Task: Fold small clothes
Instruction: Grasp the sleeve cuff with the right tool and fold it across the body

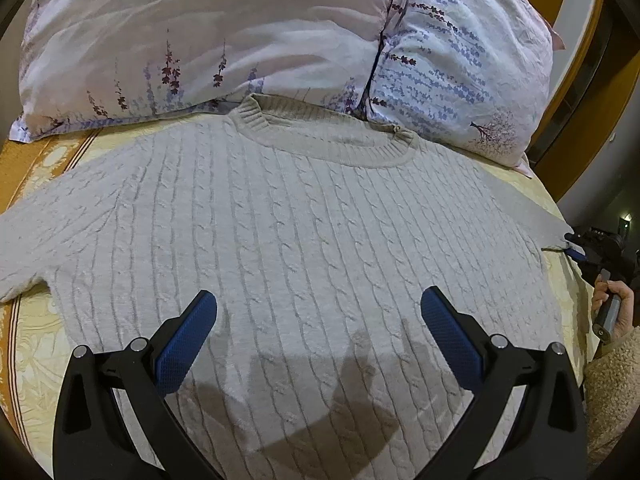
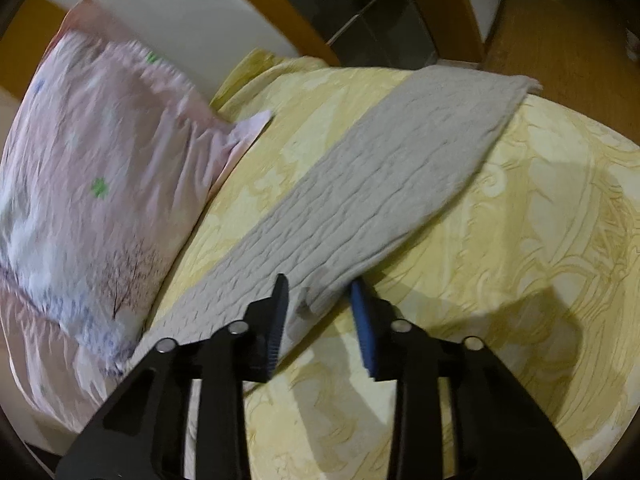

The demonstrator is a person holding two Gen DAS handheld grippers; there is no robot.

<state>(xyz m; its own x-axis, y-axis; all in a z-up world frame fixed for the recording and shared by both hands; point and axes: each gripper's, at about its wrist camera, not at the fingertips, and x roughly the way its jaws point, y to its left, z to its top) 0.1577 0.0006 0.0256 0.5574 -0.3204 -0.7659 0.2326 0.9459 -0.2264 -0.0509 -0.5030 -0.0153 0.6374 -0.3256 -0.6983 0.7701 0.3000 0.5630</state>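
Nearest me, my left gripper [image 1: 319,300] hangs with its jaws spread wide and empty above the lower body of the sweater [image 1: 304,232], its shadow falling on the knit just below the blue pads. The sweater lies face up and flat on the yellow bedspread [image 1: 36,332], hem toward me at 6 o'clock, collar [image 1: 320,136] at 12 o'clock touching the floral pillows [image 1: 240,32]. One sleeve [image 1: 28,240] runs out to 9 o'clock; the other runs to 3 o'clock, where my right gripper [image 2: 318,292] works. In the right wrist view, that gripper stands narrowed around the lower edge of the right sleeve [image 2: 380,184] near the armpit. The fabric sits between the jaws, but I cannot tell from the blurred frame whether the pads have closed on it. Beyond the jaws the sleeve extends toward 1 o'clock, its cuff [image 2: 508,88] near the far edge of the bed. I judge the step in hand to be the first sleeve fold. Procedure: confirm that both knit layers are pinched, lift only enough to clear the bedspread, then carry the sleeve across the chest toward 9 o'clock. Lower the left gripper onto the body first, so the knit does not drag or bunch. Heavy cable knit is likely to sag, so keep the lift low.
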